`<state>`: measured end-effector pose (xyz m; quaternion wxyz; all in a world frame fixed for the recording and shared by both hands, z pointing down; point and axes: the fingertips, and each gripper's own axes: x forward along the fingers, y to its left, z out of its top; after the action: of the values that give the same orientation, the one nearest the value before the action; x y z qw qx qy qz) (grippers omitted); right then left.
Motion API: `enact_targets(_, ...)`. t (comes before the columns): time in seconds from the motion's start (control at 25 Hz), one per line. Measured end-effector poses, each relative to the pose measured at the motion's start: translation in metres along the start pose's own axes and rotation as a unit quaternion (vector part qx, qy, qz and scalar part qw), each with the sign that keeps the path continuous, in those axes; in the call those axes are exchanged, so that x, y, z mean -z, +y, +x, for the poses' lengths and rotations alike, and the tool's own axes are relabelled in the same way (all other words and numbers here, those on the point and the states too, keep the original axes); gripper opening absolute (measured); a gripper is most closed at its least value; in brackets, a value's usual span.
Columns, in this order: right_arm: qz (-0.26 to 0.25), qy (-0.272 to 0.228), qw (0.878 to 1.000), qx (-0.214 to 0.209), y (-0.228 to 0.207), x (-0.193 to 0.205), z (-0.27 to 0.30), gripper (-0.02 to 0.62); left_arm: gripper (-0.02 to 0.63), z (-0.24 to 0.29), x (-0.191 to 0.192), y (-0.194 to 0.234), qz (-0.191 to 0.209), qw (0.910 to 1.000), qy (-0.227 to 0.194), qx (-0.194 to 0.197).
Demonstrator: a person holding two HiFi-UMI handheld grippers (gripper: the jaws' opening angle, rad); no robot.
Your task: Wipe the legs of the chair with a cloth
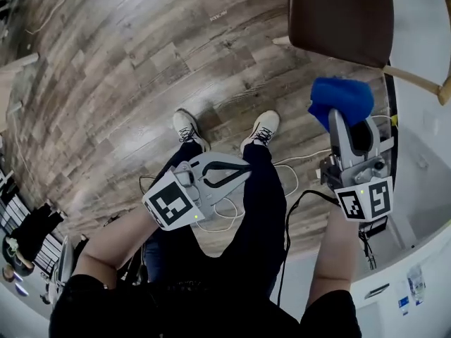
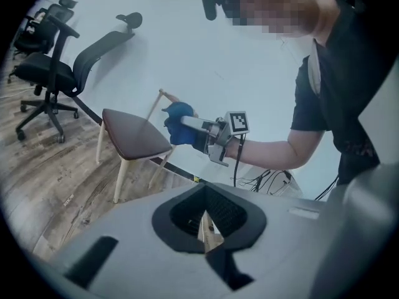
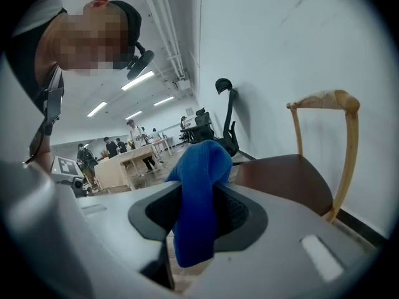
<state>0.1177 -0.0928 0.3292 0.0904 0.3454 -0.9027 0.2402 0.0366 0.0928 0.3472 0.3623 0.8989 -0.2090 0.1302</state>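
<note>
The chair has a brown seat and pale wooden legs and stands by the white wall at the top right of the head view. It also shows in the left gripper view as the chair, with one front leg plainly visible. My right gripper is shut on a blue cloth, just in front of the seat's near edge. In the right gripper view the cloth hangs bunched between the jaws, the seat beyond. My left gripper is shut and empty, over the person's legs.
Black office chairs stand at the left of the left gripper view. White and black cables lie on the wood floor near the person's shoes. The white wall borders the chair on the right. People and desks are far off.
</note>
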Motion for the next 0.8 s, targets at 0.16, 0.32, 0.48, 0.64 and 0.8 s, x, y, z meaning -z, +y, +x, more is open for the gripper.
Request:
enact_targets(0.16,-0.014,0.016,1.0,0.003,-0.017,0.059,0.03,0.147,0.006,0.011,0.047,0.042,0.008,0.9999,-0.004,0.008)
enact_targets(0.32,-0.022,0.033,0.999,-0.001,-0.035,0.118,0.062,0.147,0.006,0.025,0.09,0.081,0.022,0.9996,-0.011,0.015)
enact_targets(0.48,-0.022,0.042,0.999,0.0,-0.055,0.163,0.094,0.146,0.006,0.03,0.121,0.115,0.025,0.9991,-0.019,0.028)
enact_targets(0.64,-0.018,0.029,0.999,0.009,-0.077,0.189,0.119,0.147,0.006,0.033,0.138,0.142,0.043,0.998,-0.018,0.043)
enact_targets(0.8,-0.027,0.001,0.999,0.02,-0.099,0.207,0.136,0.147,0.006,0.034,0.127,0.173,-0.017,0.9958,-0.071,0.056)
